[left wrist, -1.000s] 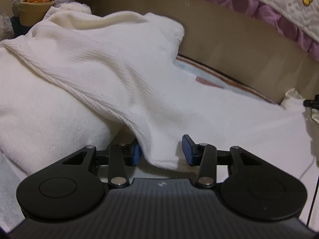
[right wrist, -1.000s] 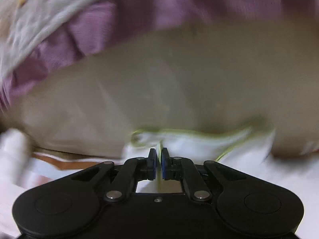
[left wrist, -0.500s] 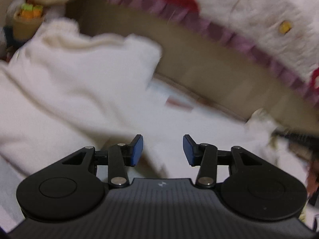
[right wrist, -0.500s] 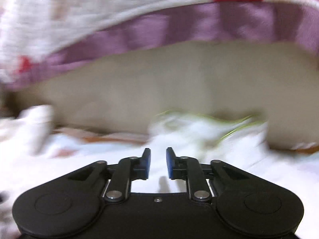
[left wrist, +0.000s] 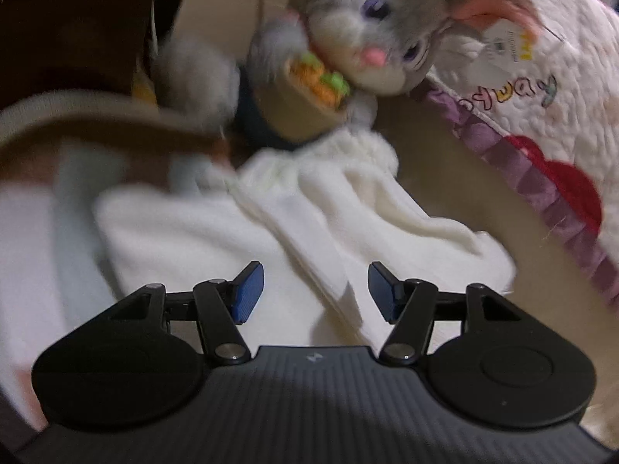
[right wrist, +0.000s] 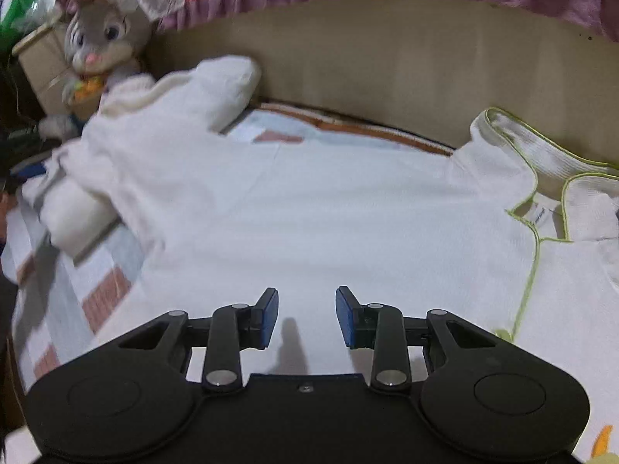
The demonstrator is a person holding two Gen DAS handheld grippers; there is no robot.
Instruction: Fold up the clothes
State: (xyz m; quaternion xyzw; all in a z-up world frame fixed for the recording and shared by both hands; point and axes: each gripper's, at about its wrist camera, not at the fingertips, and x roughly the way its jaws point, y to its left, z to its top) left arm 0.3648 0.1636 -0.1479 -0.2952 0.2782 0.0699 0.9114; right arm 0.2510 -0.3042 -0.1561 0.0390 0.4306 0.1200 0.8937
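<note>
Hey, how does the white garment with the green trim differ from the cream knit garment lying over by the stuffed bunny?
The white garment lies spread fairly flat, while the cream knit garment is bunched and rumpled. The white one has thin green piping along its collar; the cream one shows no coloured trim. The white one fills the middle and right of the right wrist view; the cream one sits at the left beside the stuffed bunny. Both are pale and lie on the bed, held by neither gripper.

White garment [right wrist: 309, 201] with green-piped collar; grey plush rabbit [left wrist: 371, 34]; blue tool pads.
</note>
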